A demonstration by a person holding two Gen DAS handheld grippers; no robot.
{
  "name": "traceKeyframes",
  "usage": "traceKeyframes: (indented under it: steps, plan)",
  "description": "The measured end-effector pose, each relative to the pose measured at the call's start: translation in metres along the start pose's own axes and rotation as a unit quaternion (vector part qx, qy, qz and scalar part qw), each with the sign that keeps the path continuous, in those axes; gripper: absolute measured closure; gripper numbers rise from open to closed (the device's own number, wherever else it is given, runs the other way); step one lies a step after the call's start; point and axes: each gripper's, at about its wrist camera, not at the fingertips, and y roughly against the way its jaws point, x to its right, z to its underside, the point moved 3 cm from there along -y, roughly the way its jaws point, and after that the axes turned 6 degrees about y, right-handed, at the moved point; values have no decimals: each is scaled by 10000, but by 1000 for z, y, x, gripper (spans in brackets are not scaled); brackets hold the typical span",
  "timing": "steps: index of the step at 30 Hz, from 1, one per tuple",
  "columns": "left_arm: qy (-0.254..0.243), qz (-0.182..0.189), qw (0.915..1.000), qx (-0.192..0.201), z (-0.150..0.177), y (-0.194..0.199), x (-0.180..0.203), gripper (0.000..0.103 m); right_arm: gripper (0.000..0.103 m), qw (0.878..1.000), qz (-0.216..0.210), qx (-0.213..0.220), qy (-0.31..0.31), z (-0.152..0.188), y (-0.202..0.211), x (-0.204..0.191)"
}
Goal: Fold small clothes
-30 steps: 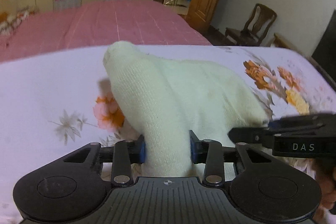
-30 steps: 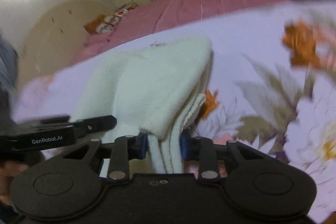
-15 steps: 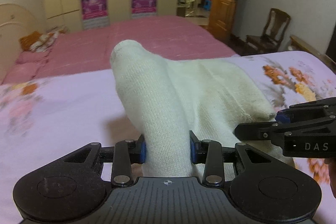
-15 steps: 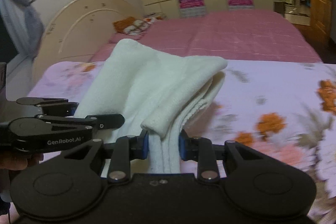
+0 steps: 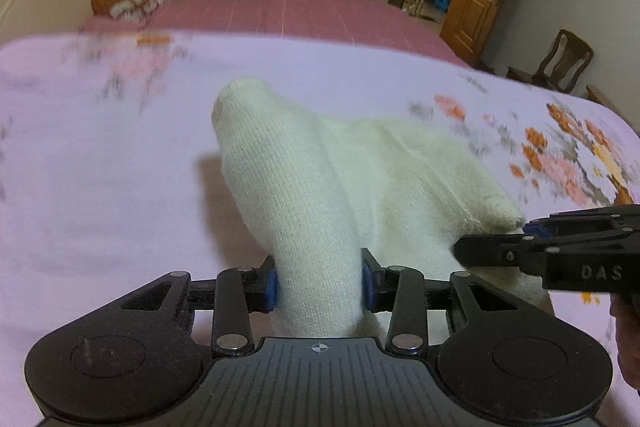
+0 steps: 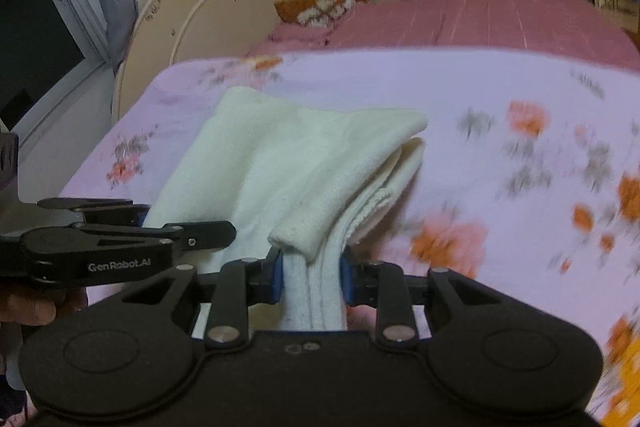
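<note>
Cloth (image 5: 360, 187) | left gripper (image 5: 319, 283) and right gripper (image 6: 312, 277) both clamp bunched edges above bed (image 5: 100, 167) | risk: uneven layers slipping, fold landing crooked.

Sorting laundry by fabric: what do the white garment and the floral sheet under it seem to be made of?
White garment: likely a soft knit, cotton or wool-like; fine ribbed stitches and a fuzzy matte surface show. Floral sheet: smooth, thin printed woven cloth, possibly cotton; blur hides its weave.

We see our left gripper (image 5: 320, 281) in matte black, blue pads (image 5: 272, 285), silver screws, ribbed housing, our right gripper (image 6: 312, 279) alike, white GenRobot.AI lettering.
</note>
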Motion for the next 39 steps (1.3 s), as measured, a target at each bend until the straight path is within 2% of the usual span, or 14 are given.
traceKeyframes:
  steps: [1, 3, 5, 7, 8, 9, 11, 14, 17, 19, 24, 28, 34, 39]
  plan:
    - [32, 0, 10000, 58, 8, -1, -6, 51, 77, 9999, 78, -117, -87, 6, -5, 5]
    - [161, -143, 9994, 268, 17, -2, -16, 21, 77, 9988, 199, -284, -342, 19, -14, 15]
    - [238, -239, 9986, 408, 23, 3, -24, 15, 67, 9964, 78, -215, -816, 28, -13, 31]
    - [328, -247, 9973, 609, 29, 19, -33, 16, 65, 9933, -47, -171, -1140, 31, -8, 40]
    - [300, -288, 9962, 762, 30, 31, -35, 28, 64, 9931, -20, -76, -1169, 32, 0, 40]
    - [236, -331, 9948, 937, 29, 44, -34, 51, 67, 9943, 74, 106, -1063, 31, 12, 38]
    - [64, -424, 9920, 1185, 19, 59, -26, 60, 81, 9968, 373, 516, -485, 26, 34, 28]
    - [-287, -280, 9922, 1184, -1, 50, -1, 60, 90, 9962, 539, 682, 40, 15, 34, 10]
    - [-516, -340, 9948, 805, -9, 19, 17, 60, 90, 9966, 581, 507, 296, 3, 12, 0]
    - [-457, -447, 9967, 499, -3, -3, 14, 60, 91, 9962, 753, 238, 379, 3, -5, 2]
    - [-532, -596, 9947, 642, 10, -5, 25, 60, 92, 9955, 773, 109, 536, 9, -17, 9]
    - [-586, -732, 9909, 963, 25, 35, 37, 55, 84, 9942, 818, 287, 633, 10, 8, -6]
    - [-232, -679, 9943, 789, 80, 60, 36, 55, 87, 9943, 515, 159, 923, 62, 50, -35]
    - [-69, -727, 9961, 490, 121, 54, 39, 55, 88, 9907, 769, -235, 1097, 110, 47, -44]
